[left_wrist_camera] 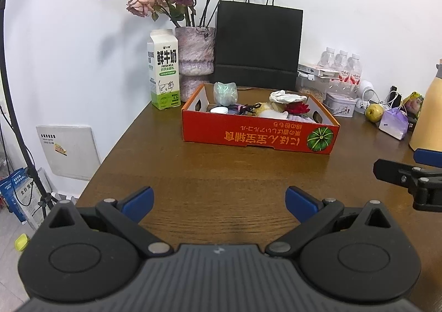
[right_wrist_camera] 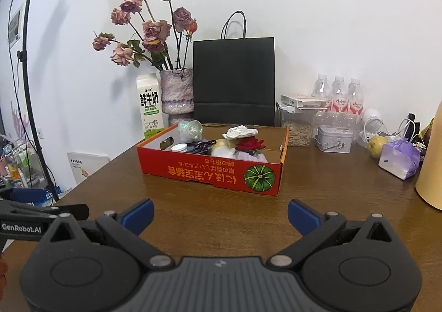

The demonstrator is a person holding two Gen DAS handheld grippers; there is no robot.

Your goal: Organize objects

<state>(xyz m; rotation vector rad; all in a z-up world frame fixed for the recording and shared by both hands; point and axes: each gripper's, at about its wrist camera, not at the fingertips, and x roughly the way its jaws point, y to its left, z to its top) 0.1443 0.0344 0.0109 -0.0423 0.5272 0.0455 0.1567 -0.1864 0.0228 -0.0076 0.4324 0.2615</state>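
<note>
Left wrist view — left claw (left_wrist_camera: 219, 201) spread wide, holding nothing, low over the bare front of the bench (left_wrist_camera: 210, 174). Red box (left_wrist_camera: 259, 134) sits mid-bench, already holding a jar, a red flower, a white cloth and other small items. Behind it: milk carton (left_wrist_camera: 164, 70), vase (left_wrist_camera: 196, 56), black bag (left_wrist_camera: 258, 47). To the right, loose: tin (left_wrist_camera: 339, 105), pear (left_wrist_camera: 374, 112), purple pouch (left_wrist_camera: 393, 123) — judged still to sort. Bench's left edge drops off close by; open room ahead.

Right wrist view — right claw (right_wrist_camera: 221, 215) likewise wide apart, empty. Box straight ahead, its right portion seemingly free. Bottles (right_wrist_camera: 339, 96) and a seed jar (right_wrist_camera: 297, 129) line the wall. Clear wood between claw and box.
</note>
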